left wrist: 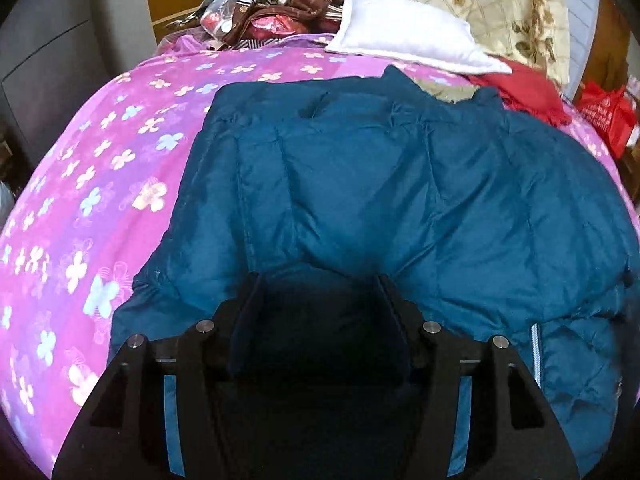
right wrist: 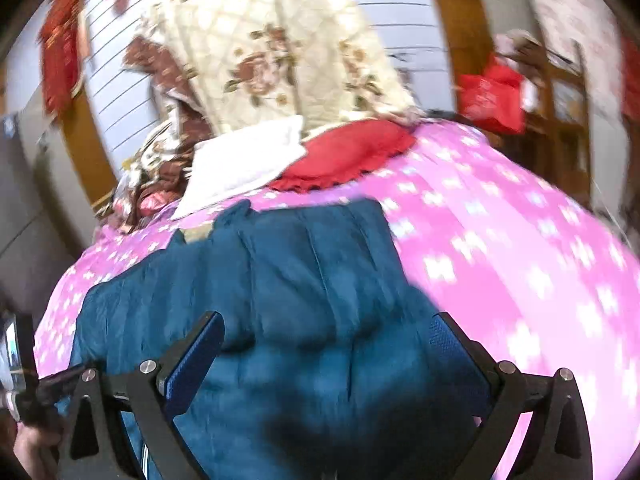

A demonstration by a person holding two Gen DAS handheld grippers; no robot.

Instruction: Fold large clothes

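Note:
A large dark teal quilted jacket (left wrist: 360, 184) lies spread on a bed with a pink flowered cover (left wrist: 80, 200). My left gripper (left wrist: 320, 292) is open, low over the jacket's near edge, with nothing between its fingers. In the right wrist view, which is blurred, the same jacket (right wrist: 300, 280) lies below my right gripper (right wrist: 332, 320). That gripper is open wide over the jacket's near right part, with fabric bulging between the fingers. The pink cover (right wrist: 500, 260) shows to the right of it.
A white pillow (left wrist: 400, 32), a red cloth (left wrist: 528, 92) and a pile of brown patterned fabric (left wrist: 304, 0) lie at the bed's far end. A cream floral quilt (right wrist: 280, 52) hangs behind. A red bag (left wrist: 608, 116) sits at the far right. A grey cabinet (left wrist: 48, 60) stands left.

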